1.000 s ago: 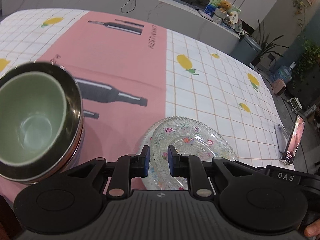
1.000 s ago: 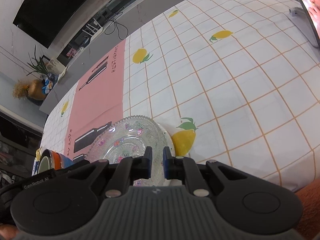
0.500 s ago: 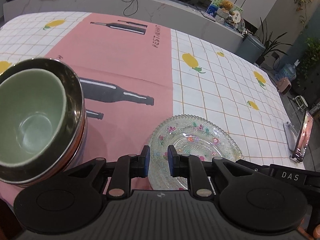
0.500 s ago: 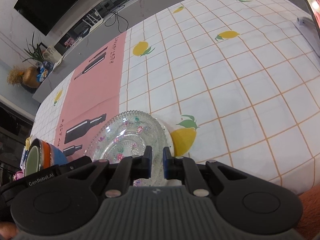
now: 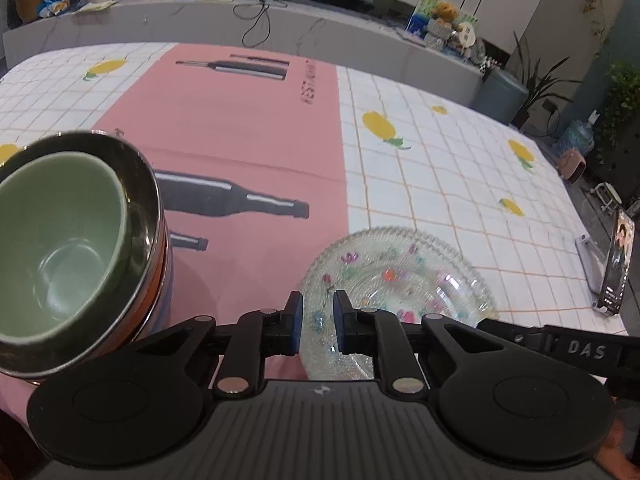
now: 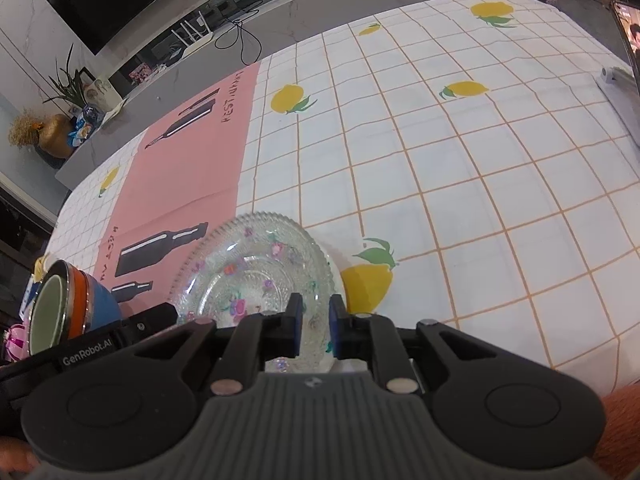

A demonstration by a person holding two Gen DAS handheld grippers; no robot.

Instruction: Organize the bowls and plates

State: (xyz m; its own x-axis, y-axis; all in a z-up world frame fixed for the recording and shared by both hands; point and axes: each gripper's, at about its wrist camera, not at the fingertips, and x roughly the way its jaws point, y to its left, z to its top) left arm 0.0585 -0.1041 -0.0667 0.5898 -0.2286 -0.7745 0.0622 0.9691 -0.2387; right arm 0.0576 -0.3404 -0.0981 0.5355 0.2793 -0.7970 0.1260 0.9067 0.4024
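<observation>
A clear glass plate (image 5: 400, 276) with a flower pattern lies on the tablecloth near the front edge; it also shows in the right wrist view (image 6: 256, 272). A stack of bowls (image 5: 72, 240), green inside a steel one on orange and blue ones, stands to its left, also seen in the right wrist view (image 6: 68, 308). My left gripper (image 5: 316, 322) hovers over the plate's near left rim, its jaws a narrow gap apart and holding nothing. My right gripper (image 6: 314, 324) hovers over the plate's near right rim, its jaws also narrowly apart and empty.
The table wears a white checked cloth with lemons (image 6: 460, 168) and a pink panel with bottle prints (image 5: 240, 128). A phone on a stand (image 5: 616, 264) sits at the right edge. A grey counter (image 5: 280, 16) runs behind the table.
Both grippers have drawn back and up a little from the plate. The plate and the bowl stack have not moved, and the jaw gaps are unchanged.
</observation>
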